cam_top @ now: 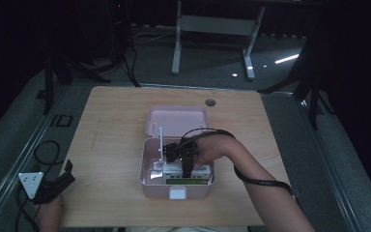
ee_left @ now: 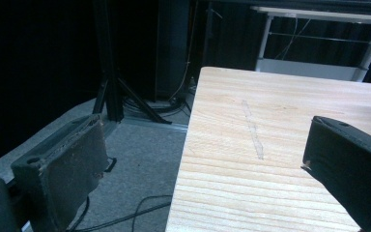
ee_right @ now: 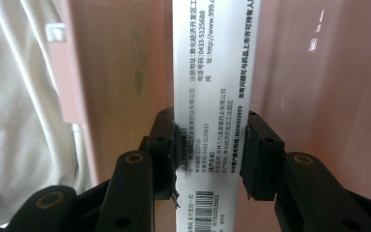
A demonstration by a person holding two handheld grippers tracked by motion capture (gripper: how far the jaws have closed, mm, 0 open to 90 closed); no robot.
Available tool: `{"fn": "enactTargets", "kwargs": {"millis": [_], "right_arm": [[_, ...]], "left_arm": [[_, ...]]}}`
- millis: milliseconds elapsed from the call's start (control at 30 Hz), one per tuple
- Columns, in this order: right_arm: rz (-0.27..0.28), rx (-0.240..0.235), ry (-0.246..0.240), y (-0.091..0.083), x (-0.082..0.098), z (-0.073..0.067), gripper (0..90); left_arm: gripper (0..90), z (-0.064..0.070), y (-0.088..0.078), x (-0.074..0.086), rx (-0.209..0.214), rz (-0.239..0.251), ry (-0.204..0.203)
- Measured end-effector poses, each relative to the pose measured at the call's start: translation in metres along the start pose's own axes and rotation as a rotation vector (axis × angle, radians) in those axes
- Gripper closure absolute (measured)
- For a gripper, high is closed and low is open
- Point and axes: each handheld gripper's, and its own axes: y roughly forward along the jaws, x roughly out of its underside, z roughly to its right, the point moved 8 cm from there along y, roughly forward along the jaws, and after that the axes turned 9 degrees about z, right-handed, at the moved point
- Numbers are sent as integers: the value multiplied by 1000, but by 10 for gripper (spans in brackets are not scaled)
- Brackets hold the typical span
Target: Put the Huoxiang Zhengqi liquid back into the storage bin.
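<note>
Pink plastic storage box (cam_top: 147, 181), its hinged lid (cam_top: 176, 121) thrown back flat toward the far edge, sits on the light wooden table (cam_top: 111, 135) near the middle of the near edge. Inside stands a narrow white cardboard carton printed with black text and a barcode (ee_right: 211, 111), lying among other white and green packets (cam_top: 186, 181). Right gripper (ee_right: 211, 162), reaching down into the box, has its black jaws pinching this carton from both long sides. Left gripper (ee_left: 207, 164) rests at the near left corner, half over the table's left edge, jaws spread wide and empty above grey carpet (ee_left: 140, 159) and bare wood.
</note>
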Motion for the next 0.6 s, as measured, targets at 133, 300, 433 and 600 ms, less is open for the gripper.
{"fn": "enactTargets", "kwargs": {"millis": [133, 300, 433, 600], "right_arm": [[-21, -3, -4, 10, 2, -1, 620], [-39, -4, -11, 22, 5, -1, 620], [-26, -13, -4, 26, 6, -3, 619], [-3, -13, -4, 26, 7, -4, 615]], "left_arm": [[21, 0, 0, 0, 0, 2, -1], [21, 0, 0, 0, 1, 2, -2], [21, 0, 0, 0, 0, 2, -1], [21, 0, 0, 0, -1, -1, 0]]}}
